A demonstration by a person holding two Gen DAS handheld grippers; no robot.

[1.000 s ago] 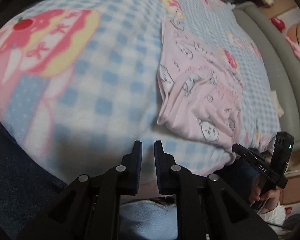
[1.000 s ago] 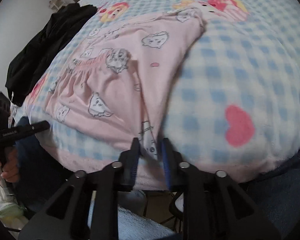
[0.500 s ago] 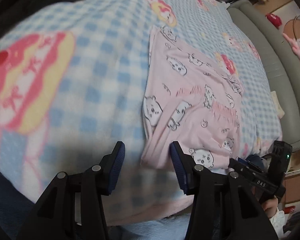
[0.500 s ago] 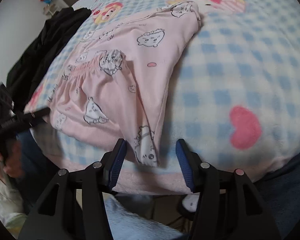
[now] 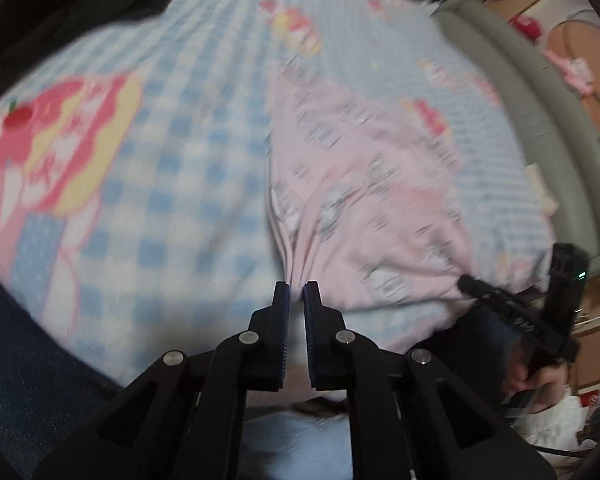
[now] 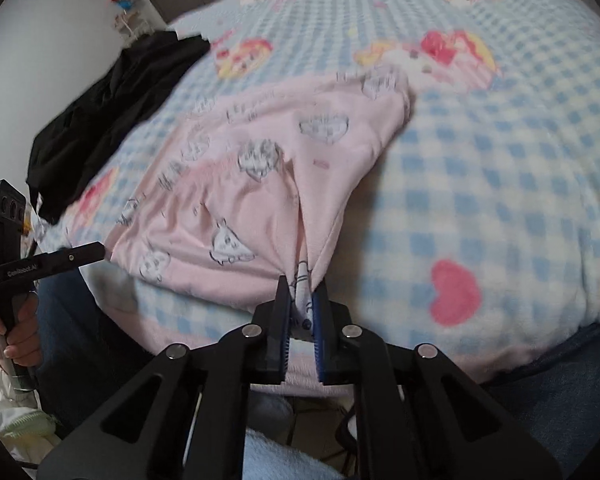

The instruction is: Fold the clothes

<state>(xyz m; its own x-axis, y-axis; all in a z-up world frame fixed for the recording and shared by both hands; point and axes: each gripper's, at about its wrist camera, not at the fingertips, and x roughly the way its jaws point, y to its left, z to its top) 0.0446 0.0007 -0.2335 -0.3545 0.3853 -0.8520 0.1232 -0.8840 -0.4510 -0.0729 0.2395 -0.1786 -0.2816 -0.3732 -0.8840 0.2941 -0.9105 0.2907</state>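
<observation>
While much of the left wrist view is smeared by blur, the pink garment (image 5: 364, 208) is seen spread on the checked blanket (image 5: 172, 168) of the bed, near its front edge. Its near hem is pinched by the left gripper (image 5: 296, 294), whose fingers are drawn almost together; the cloth between them is hard to make out. In the right wrist view a bunched corner of the pink garment (image 6: 260, 200) is clamped between the fingers of the right gripper (image 6: 302, 300), with folds pulled taut towards them. The cartoon prints are blurred. A black garment (image 6: 112, 112) is seen at the blanket's far left. Each gripper's handle and holding hand are partly cut off at the frame edge.
</observation>
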